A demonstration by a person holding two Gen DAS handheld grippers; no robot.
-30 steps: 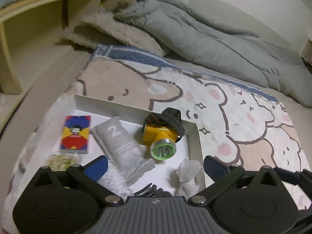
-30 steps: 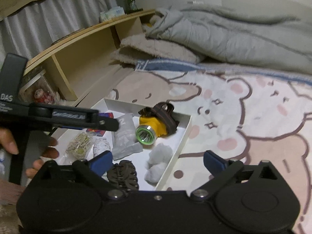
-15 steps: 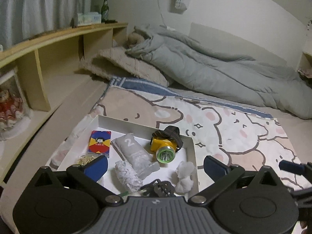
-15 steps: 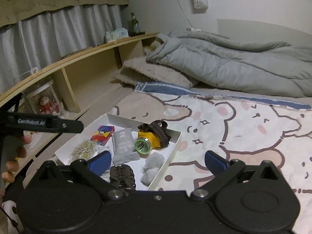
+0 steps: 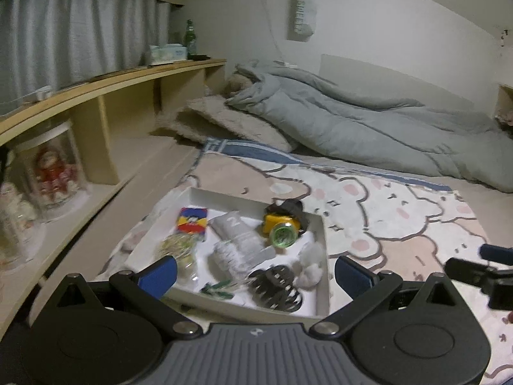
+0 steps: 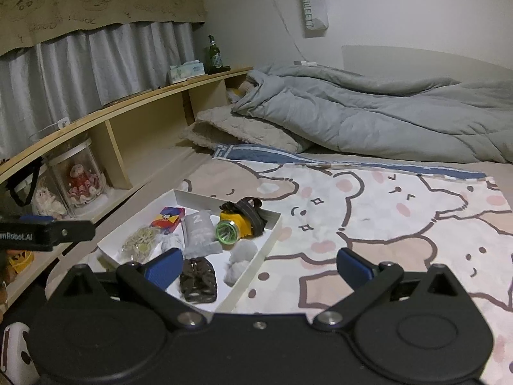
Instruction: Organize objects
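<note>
Here, the left gripper (image 5: 255,271) is held wide open above the white tray (image 5: 323,256); the right gripper (image 6: 258,263) is likewise spread wide, nothing gripped.

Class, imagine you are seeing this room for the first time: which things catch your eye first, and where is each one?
The eye lands first on the white tray on the bear-print blanket, cluttered with small things, above all the yellow headlamp with its green-rimmed lens at the tray's far right corner. Behind it a rumpled grey duvet fills the far side of the bed. Both grippers, left and right, hang open in the foreground.
</note>
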